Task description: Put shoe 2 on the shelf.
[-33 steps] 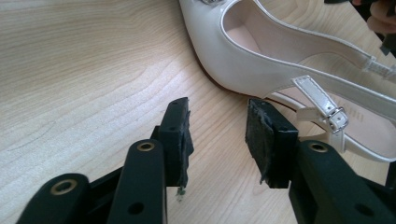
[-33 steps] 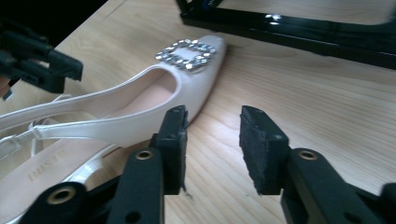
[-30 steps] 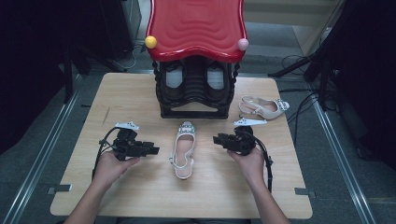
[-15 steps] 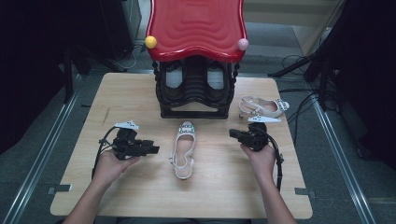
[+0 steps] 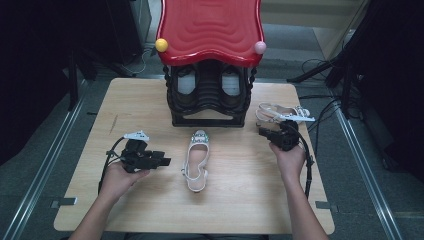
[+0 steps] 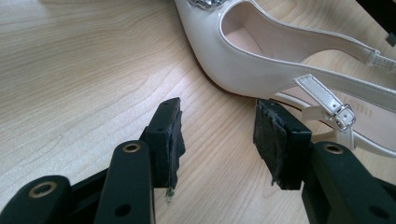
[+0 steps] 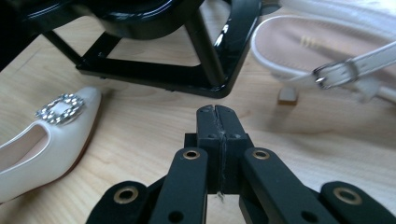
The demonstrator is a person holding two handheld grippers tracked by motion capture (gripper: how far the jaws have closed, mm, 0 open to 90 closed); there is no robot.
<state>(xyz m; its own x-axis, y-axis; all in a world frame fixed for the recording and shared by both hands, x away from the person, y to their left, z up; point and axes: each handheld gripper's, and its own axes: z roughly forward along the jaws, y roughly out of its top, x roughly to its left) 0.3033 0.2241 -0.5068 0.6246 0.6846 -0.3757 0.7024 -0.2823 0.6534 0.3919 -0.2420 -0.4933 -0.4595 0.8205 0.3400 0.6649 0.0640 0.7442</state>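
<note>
- Left hand-held gripper (image 5: 165, 162) parked at about 8 o'clock on the bench (image 5: 240, 210), jaws standing wide with nothing between the pads (image 6: 170, 140), just bare wood.
- White slingback shoe (image 5: 196, 155) lying flat mid-bench, buckled toe toward 12 o'clock, heel strap toward 6; sitting just off the left jaw tips at their 3 o'clock, near but not touching.
- Right hand-held gripper (image 5: 262, 131) over at 3 o'clock, jaws pressed fully together on nothing, having just been closing.
- Second white shoe (image 5: 280, 112) right behind it at about 1 o'clock, beside the black rack (image 5: 207, 120) with the red top (image 5: 210, 27).
</note>
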